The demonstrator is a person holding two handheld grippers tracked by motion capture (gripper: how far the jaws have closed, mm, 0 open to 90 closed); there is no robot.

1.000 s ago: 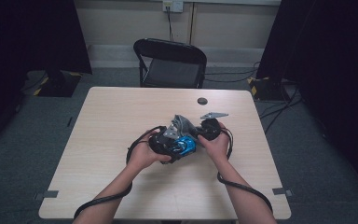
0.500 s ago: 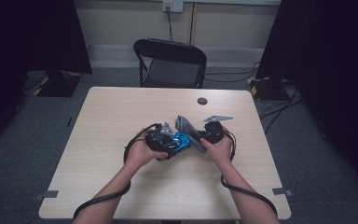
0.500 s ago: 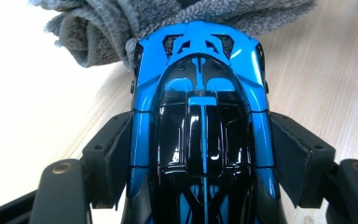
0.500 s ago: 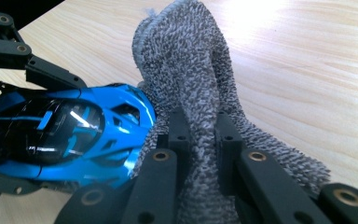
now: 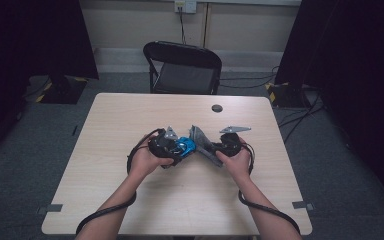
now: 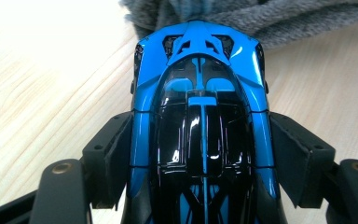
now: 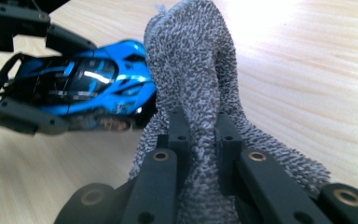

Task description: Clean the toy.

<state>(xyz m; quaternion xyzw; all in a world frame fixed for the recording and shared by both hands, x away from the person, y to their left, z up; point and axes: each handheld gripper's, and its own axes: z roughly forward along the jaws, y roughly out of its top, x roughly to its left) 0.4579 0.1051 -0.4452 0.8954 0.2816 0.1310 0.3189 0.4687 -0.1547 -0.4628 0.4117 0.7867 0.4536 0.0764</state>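
A shiny blue and black toy car is clamped by its sides between the jaws of my left gripper, just above the tabletop. In the high view the toy car sits at the table's middle, held by my left gripper. My right gripper is shut on a bunched grey cloth, whose upper part stands against the car's end. The cloth lies between the two hands, and my right gripper pinches it from the right.
The light wooden table has bare room in front and at both sides. A small dark round object lies near the far edge. A black folding chair stands behind the table. Cables trail from both grippers off the near edge.
Both hands have stayed close together at the table's middle. The cloth has shifted slightly against the car; the grips are unchanged.
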